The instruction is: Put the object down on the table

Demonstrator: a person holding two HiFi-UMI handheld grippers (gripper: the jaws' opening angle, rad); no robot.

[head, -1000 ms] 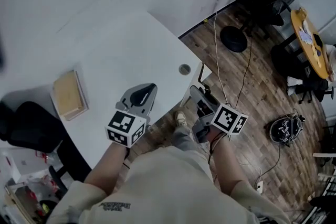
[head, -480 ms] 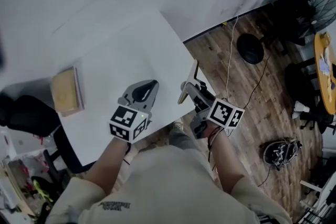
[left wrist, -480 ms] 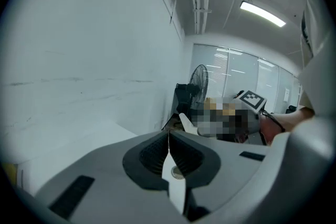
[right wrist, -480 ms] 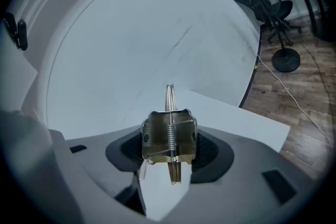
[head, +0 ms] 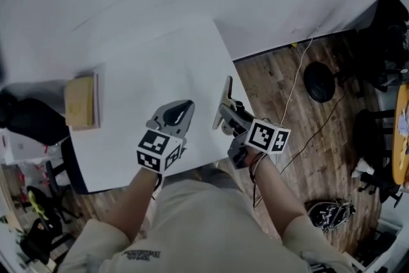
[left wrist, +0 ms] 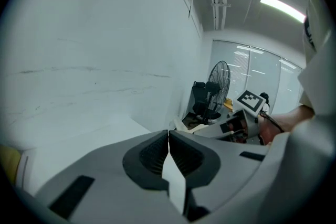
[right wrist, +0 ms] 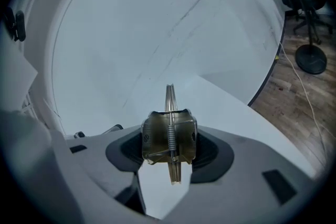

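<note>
My right gripper [head: 229,114] [right wrist: 169,162] is shut on a brass-coloured metal spring clip [right wrist: 157,139] fixed to a thin flat board [head: 222,101], which I see edge-on. The board stands upright in the jaws, just over the right edge of the white table [head: 160,67] [right wrist: 236,107]. My left gripper [head: 176,114] [left wrist: 168,136] hovers over the table's near part, jaws closed together with nothing between them. The right gripper [left wrist: 247,113] also shows to the right in the left gripper view.
A tan flat box or book [head: 82,101] lies at the table's left edge, beside a black chair [head: 29,119]. Right of the table is wooden floor with a round black fan base [head: 319,81] and a trailing cable [head: 291,99]. A white wall stands behind the table.
The right gripper with the clip and board has come from over the floor to the table's right edge. The left gripper stays over the table. The head view has swung.
</note>
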